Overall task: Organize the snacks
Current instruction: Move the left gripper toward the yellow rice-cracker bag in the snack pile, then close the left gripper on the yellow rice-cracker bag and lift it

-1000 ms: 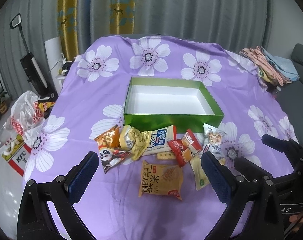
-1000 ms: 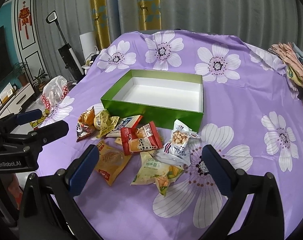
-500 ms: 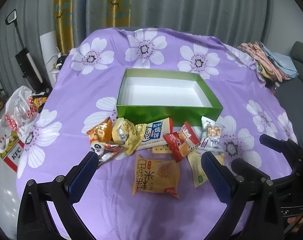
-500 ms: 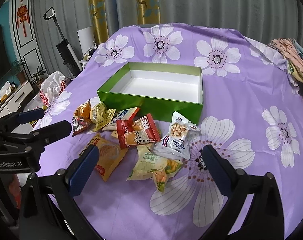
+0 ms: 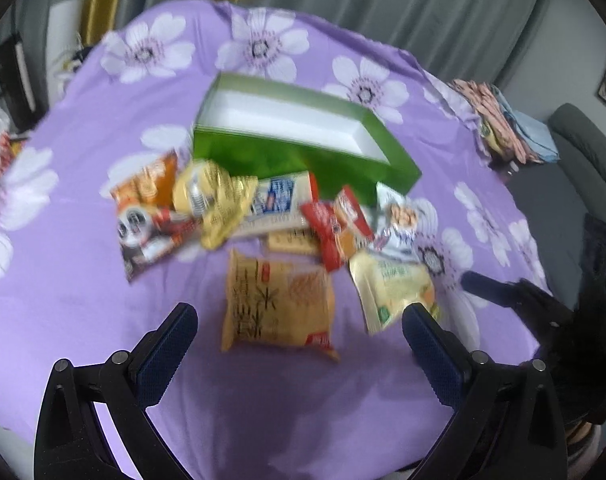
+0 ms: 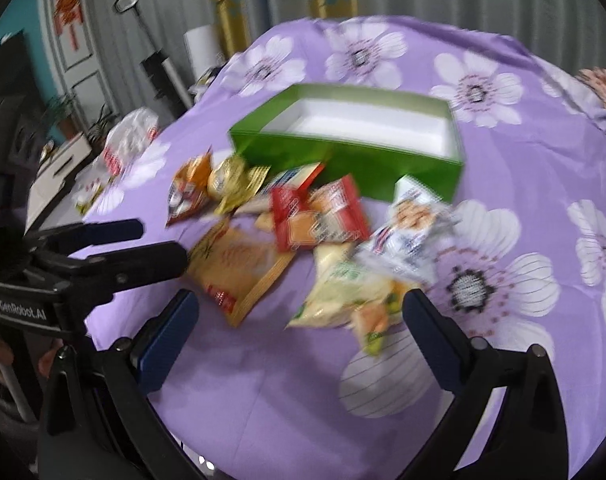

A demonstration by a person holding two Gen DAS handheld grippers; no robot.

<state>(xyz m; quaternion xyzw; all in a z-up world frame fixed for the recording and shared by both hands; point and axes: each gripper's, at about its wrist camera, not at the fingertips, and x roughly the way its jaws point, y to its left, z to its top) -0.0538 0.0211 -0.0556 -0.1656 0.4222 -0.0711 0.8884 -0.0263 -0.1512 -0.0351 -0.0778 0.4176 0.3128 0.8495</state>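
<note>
Both views are smeared with motion blur, but the layout reads clearly enough. The left gripper (image 5: 299, 322) hangs low over the near edge of the bench (image 5: 83, 120), jaws spread wide with nothing between them, and the orange rice-cracker packet (image 5: 277, 306) lies right in the gap, just ahead of the blue fingertips (image 5: 171, 344). Just past the right-hand finger sits the pale yellow-green packet (image 5: 391, 288).

Beyond that lies the snack pile: a panda-print packet (image 5: 151, 236) to the far left, a gold crinkled wrapper (image 5: 213, 200), a blue-and-white bar (image 5: 279, 196), a red packet (image 5: 337, 226) and a white peanut packet (image 5: 403, 216), all crowded against the front wall of the green box (image 5: 303, 156), which stands open with a bare white floor.

The right wrist camera gives another angle: the right gripper (image 6: 301, 322) is also wide open and holding nothing, and here it is the pale yellow-green packet (image 6: 347, 296) that sits just ahead of its gap, with the orange rice-cracker packet (image 6: 239, 264) off toward its left finger. This view alone shows the left gripper (image 6: 143, 244) side-on, over the bench edge beside that orange packet, plus a white plastic bag (image 6: 129, 140) and a upright vacuum (image 6: 159, 68) on the floor side. The left camera alone shows folded cloth (image 5: 503, 120) at the bench's far right and the right gripper's fingers (image 5: 499, 290).
</note>
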